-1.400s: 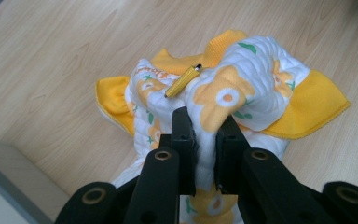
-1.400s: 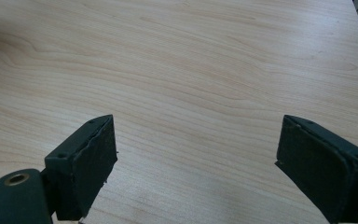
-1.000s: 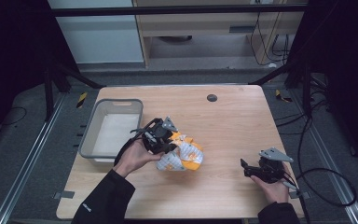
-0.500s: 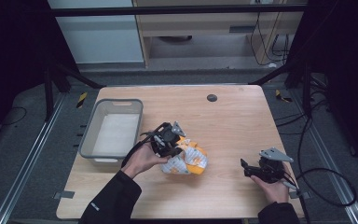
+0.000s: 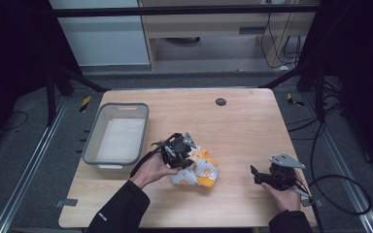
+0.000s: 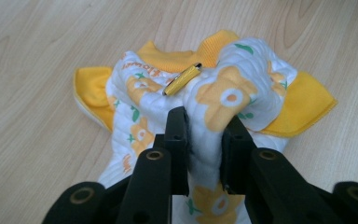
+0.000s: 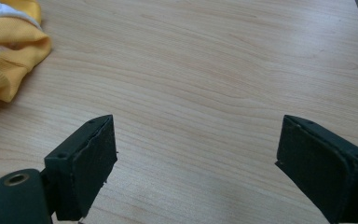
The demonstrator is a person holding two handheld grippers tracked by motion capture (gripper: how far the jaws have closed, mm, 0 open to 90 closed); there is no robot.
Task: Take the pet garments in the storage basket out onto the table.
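Observation:
A small white and yellow garment [image 5: 201, 170] with orange flower prints lies crumpled on the wooden table [image 5: 233, 121], a little left of its middle. My left gripper [image 5: 187, 154] is shut on a fold of that garment [image 6: 233, 95]; the quilted cloth is pinched between its two black jaws [image 6: 204, 126]. A yellow clip-like piece [image 6: 182, 79] sits on the cloth just past the jaws. My right gripper [image 5: 253, 174] rests low at the table's front right, held open wide [image 7: 196, 154] over bare wood. The garment's yellow edge [image 7: 9, 46] lies off to its left.
A grey plastic bin [image 5: 118, 138], with a pale bottom and nothing in it, stands at the table's left side, close to my left hand. A small black round insert [image 5: 220, 101] sits in the tabletop at the back. Cables trail off the right edge.
My left gripper has moved right, away from the bin, and now sits on top of the garment with its jaws shut on a fold. The right gripper has stayed where it was.

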